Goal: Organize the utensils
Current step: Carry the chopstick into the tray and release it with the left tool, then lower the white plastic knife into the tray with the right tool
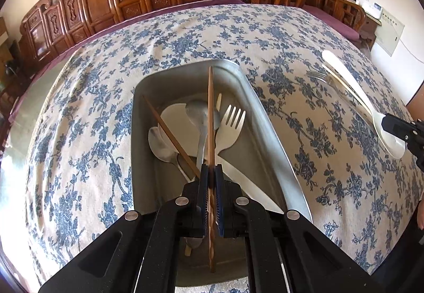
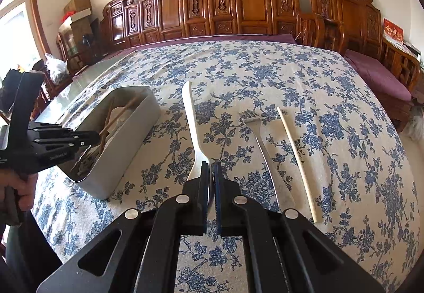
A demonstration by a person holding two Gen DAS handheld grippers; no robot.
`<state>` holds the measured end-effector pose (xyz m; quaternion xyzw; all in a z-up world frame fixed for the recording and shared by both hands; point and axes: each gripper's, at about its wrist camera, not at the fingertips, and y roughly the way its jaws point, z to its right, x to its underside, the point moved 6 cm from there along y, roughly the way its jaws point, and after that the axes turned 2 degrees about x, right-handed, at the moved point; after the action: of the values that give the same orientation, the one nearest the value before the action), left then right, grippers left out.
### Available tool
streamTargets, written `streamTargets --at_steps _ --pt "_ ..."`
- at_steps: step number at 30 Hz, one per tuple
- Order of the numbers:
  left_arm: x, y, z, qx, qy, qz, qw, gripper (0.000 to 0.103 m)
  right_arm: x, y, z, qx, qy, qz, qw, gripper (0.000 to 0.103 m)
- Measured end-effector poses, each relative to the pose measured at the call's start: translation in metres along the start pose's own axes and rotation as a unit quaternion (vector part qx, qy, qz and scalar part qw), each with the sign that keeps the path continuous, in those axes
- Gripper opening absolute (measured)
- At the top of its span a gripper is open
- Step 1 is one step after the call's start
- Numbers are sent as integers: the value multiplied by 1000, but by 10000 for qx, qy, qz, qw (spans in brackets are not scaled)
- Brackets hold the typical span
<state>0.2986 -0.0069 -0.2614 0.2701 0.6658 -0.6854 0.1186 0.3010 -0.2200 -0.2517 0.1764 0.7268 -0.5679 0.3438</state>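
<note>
Holding: left gripper (image 1: 211, 169) pinches a brown wooden chopstick (image 1: 210, 112) between its blue pads (image 1: 203, 187), jaws pressed onto the carved handle end
Chopstick pose: runs forward along the fingers, tip up over the far rim of the metal tin (image 1: 267, 118); whether the tip touches the rim, cannot tell
Tin: rectangular, silver, sits on the blue-flowered tablecloth (image 1: 185, 35)
Tin contents: second brown chopstick (image 1: 169, 134) lying diagonally, white plastic fork (image 1: 229, 128), metal spoon (image 1: 200, 118), another metal spoon (image 1: 160, 144) at left, white flat piece under them, a pale handle crossing toward the near right
Right gripper (image 2: 211, 171): jaws nearly together on the bowl end of a white plastic spoon (image 2: 192, 123); bowl edge sits between the pads, so pinching it
White spoon: lies on the cloth, handle pointing away toward the far side, just right of the tin (image 2: 124, 144)
Still on cloth: metal fork (image 2: 261, 144) right of the white spoon, tines away; cream chopstick (image 2: 296, 157) just right of the fork, roughly parallel, apart from it
Cross-view: left gripper (image 2: 87, 138) seen from the right camera at the tin's near end, over the opening; person's hand (image 2: 18, 187) grips its handle
Background: carved wooden bench backs (image 2: 251, 4) along the wall, purple cushion (image 2: 379, 75)
</note>
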Motion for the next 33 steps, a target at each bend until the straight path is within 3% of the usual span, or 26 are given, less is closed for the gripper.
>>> streamTargets --at_steps 8,11,13,15,25,33 --pt "2 1 -7 27 -141 -7 9999 5 0 -1 -13 -61 -131 3 9999 5" --pt "2 -5 -9 47 -207 61 9998 8 2 -1 -19 -27 -257 -20 9997 5" --pt "2 -11 -10 82 -266 130 9995 18 3 -1 -22 -20 -287 -35 9996 5" --pt "2 -19 -12 120 -345 226 9991 21 2 -1 -24 -14 -298 -44 9995 5" --pt "-3 -60 -20 147 -459 552 9973 22 -14 -12 -41 -213 -89 -36 9997 5" --pt "-8 -91 -35 105 -560 784 9953 22 -25 -5 -78 -395 -185 -97 9990 5"
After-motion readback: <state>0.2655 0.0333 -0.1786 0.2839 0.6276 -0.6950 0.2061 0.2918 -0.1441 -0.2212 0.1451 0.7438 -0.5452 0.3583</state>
